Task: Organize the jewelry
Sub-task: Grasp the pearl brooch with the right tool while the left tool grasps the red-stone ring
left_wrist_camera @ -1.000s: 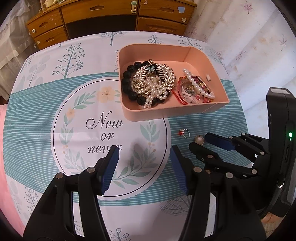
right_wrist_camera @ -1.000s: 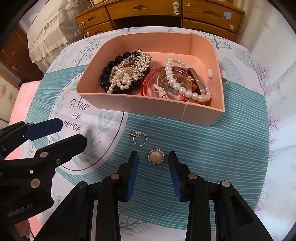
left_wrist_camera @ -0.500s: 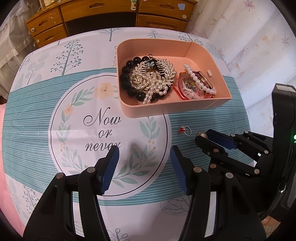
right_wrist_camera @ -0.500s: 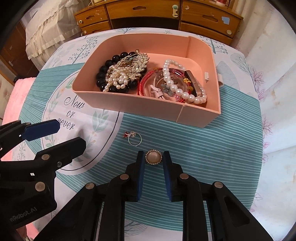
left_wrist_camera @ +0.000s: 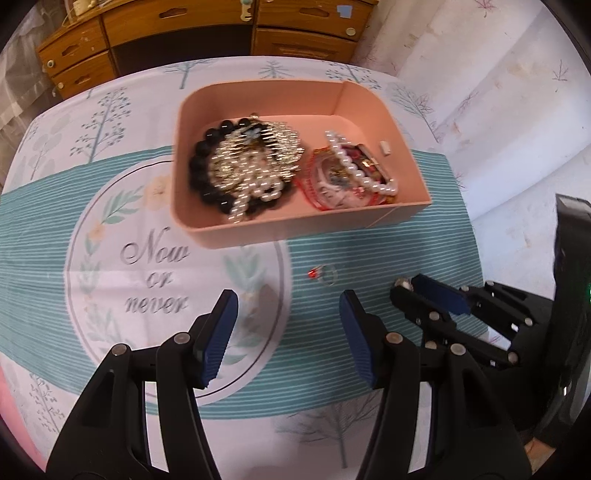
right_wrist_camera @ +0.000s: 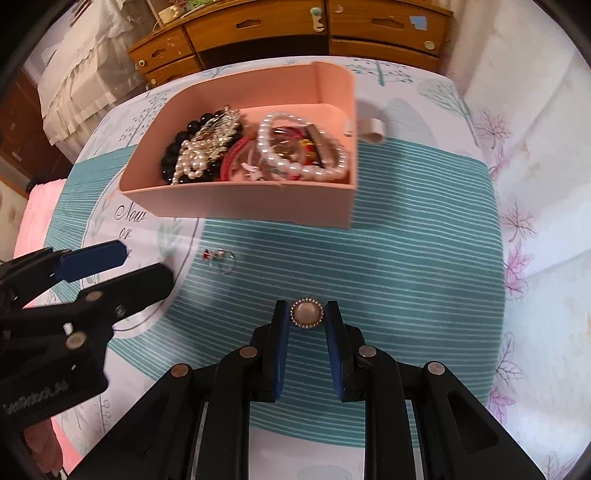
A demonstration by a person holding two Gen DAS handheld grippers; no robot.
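Observation:
A pink box (left_wrist_camera: 295,229) (right_wrist_camera: 258,206) on the table holds black beads, pearl strands, a silver brooch and red items. My right gripper (right_wrist_camera: 306,314) is shut on a round pearl brooch (right_wrist_camera: 306,314), held between its blue pads; in the left wrist view the brooch (left_wrist_camera: 402,284) peeks out at the gripper's tip. A small ring with a red stone (left_wrist_camera: 325,275) (right_wrist_camera: 221,258) lies on the cloth in front of the box. My left gripper (left_wrist_camera: 288,310) is open and empty, just short of the ring.
The table wears a teal-striped cloth with a "Now or never" wreath print (left_wrist_camera: 155,273). A wooden chest of drawers (left_wrist_camera: 221,22) stands behind the table. A white wall (left_wrist_camera: 498,92) is at the right.
My right gripper closed its pads onto the pearl brooch. Both views shifted, so the box sits further right in the left view, and the ring is nearer my left gripper.

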